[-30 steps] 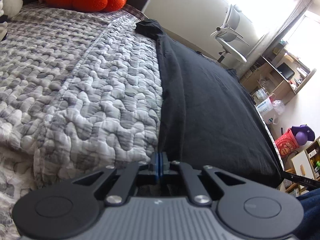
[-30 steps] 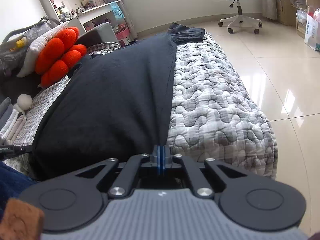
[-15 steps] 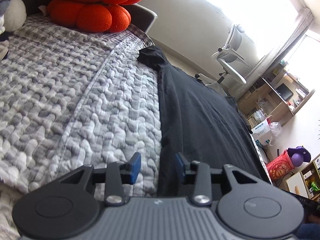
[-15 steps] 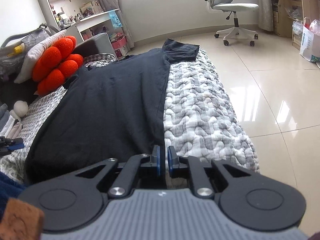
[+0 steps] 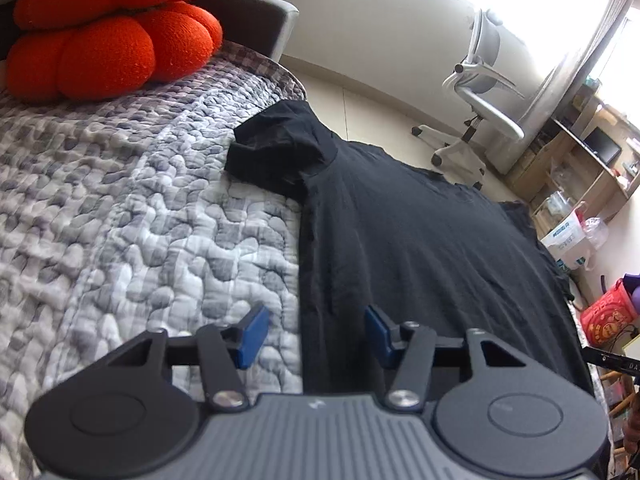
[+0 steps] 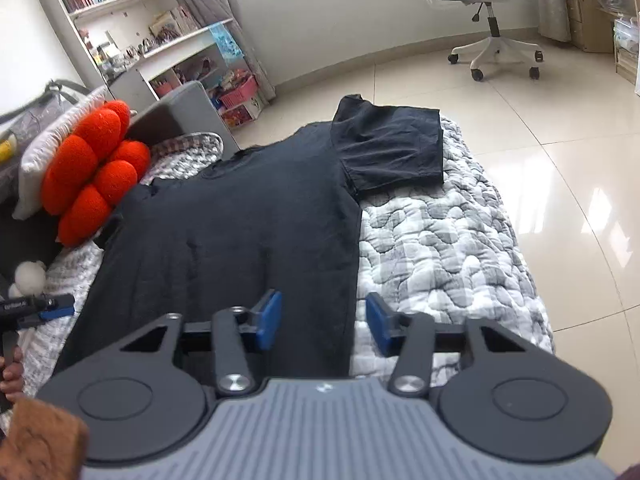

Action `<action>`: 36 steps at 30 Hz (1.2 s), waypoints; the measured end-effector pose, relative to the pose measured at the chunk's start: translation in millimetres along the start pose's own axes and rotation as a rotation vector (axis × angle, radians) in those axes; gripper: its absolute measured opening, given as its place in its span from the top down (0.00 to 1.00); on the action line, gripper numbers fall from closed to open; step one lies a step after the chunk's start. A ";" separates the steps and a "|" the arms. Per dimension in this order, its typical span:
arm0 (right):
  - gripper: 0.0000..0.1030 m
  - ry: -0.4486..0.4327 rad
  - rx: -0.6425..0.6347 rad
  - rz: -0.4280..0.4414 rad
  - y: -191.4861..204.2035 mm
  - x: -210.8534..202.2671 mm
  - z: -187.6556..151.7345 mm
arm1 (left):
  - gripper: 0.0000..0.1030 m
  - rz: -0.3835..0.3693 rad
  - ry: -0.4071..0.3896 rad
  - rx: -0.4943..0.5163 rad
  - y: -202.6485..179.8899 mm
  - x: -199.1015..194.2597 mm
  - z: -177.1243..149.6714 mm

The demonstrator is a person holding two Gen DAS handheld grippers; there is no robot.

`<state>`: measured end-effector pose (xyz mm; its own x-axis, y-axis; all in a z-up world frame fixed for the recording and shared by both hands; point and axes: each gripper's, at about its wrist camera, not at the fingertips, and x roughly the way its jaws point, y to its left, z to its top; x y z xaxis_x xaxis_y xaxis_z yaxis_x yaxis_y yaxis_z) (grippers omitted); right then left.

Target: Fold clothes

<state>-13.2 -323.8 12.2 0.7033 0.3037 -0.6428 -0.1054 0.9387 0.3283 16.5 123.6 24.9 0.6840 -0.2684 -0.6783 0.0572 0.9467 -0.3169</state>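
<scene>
Left wrist view: bumpy orange plush cushion (image 5: 108,48) sits top left on a grey-white quilted bedspread (image 5: 120,220), with a grey padded headboard (image 5: 248,16) behind it. Bottom centre is the left gripper (image 5: 316,328). Its blue-padded fingers (image 5: 252,334) are spread and its jaws are opening. They pinch nothing. The shirt's left side edge lies on the bed below the gap.

The black short-sleeved T-shirt (image 5: 420,240) is spread flat on the bedspread and fills the right half of the view. One sleeve is bunched at its far left corner. Further right are a white-grey swivel office chair (image 5: 480,92) on the floor and a red bag (image 5: 608,316) at the edge.

Right wrist view: the left gripper shows small at far left, beside the shirt's hem corner. The orange cushion is upper left and the shirt lies down the middle. The right gripper (image 6: 322,320) is bottom centre, its fingers spread and gripping nothing, with the shirt's right side edge below the gap. The shirt's right sleeve (image 6: 392,144) lies flat on the quilt. Glossy cream floor tiles (image 6: 560,120) are to the right.
</scene>
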 end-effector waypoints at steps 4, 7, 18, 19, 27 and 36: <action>1.00 -0.023 -0.122 -0.129 11.0 4.6 -3.3 | 0.99 0.122 -0.038 0.116 -13.9 7.4 1.1; 1.00 -0.074 -0.101 -0.171 0.3 -8.1 -1.4 | 0.99 0.134 -0.059 0.072 -1.7 3.7 7.6; 0.84 -0.070 -0.067 -0.163 1.5 3.5 0.1 | 0.60 0.042 -0.109 -0.063 28.0 0.5 30.9; 0.84 -0.081 -0.060 -0.159 1.7 3.2 4.0 | 0.58 0.034 -0.124 -0.079 29.1 1.5 37.7; 0.43 -0.101 0.171 -0.118 -33.1 31.2 58.2 | 0.31 0.079 -0.147 -0.171 39.9 49.9 99.0; 0.90 -0.065 -0.042 -0.315 -22.0 81.5 80.9 | 0.97 0.168 -0.139 -0.003 14.1 97.7 111.8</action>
<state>103.3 -332.9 8.6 0.7493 -0.0123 -0.6621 0.0966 0.9912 0.0909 165.4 130.6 28.2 0.7774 -0.0796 -0.6240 -0.0680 0.9755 -0.2092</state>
